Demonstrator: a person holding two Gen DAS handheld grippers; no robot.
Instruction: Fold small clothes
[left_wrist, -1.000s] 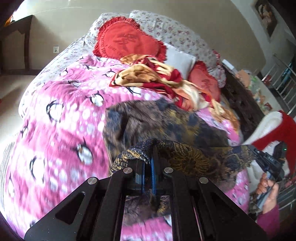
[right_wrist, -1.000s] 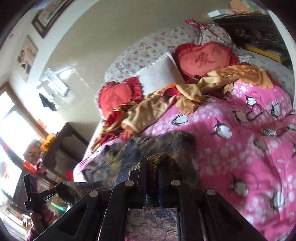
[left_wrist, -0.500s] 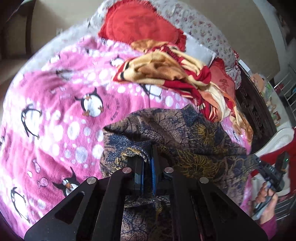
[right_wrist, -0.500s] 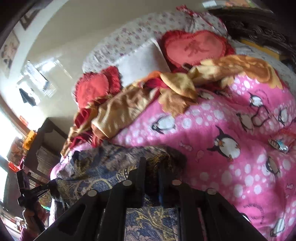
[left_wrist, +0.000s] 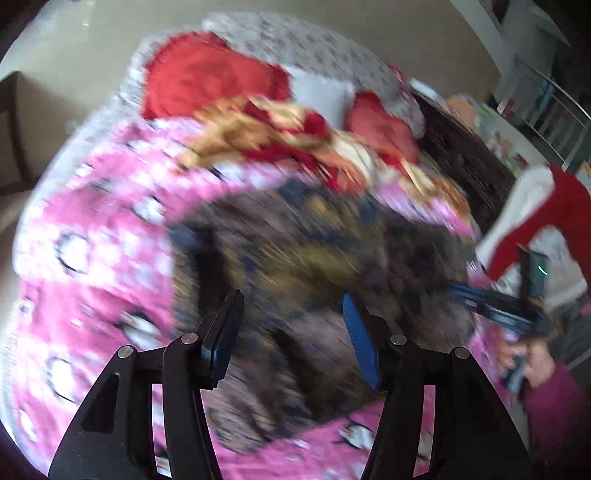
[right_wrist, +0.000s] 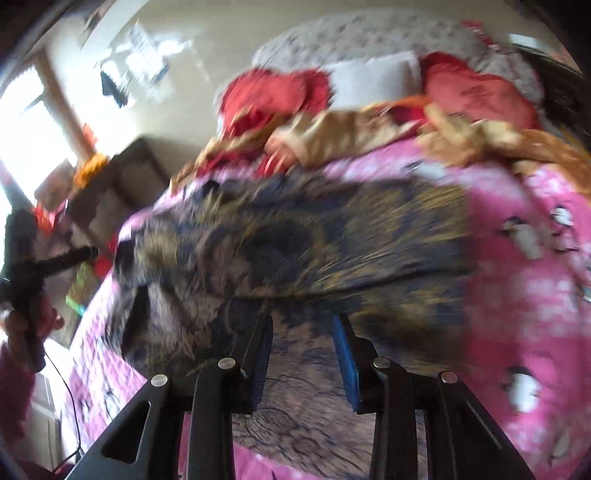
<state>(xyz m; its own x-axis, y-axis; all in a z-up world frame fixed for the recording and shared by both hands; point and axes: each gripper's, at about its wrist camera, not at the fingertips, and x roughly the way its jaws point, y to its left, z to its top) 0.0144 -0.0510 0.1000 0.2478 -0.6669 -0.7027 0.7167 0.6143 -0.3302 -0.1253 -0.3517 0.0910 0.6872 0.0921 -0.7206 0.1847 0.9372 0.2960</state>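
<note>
Your left gripper (left_wrist: 291, 325) and right gripper (right_wrist: 301, 341): both opening, nothing pinched. Dark blue-and-gold patterned garment (left_wrist: 314, 258) lies folded on pink penguin-print blanket (left_wrist: 92, 229). Finish release fully, lift clear without snagging cloth, then flatten fold.

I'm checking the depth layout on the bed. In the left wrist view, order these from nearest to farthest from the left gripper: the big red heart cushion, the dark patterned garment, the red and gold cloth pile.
1. Dark patterned garment: right ahead of the left gripper, whose jaws are opening with no cloth pinched.
2. Red and gold cloth pile: beyond it, mid-bed.
3. Big red heart cushion: farthest, upper left at the bed's head.
</note>
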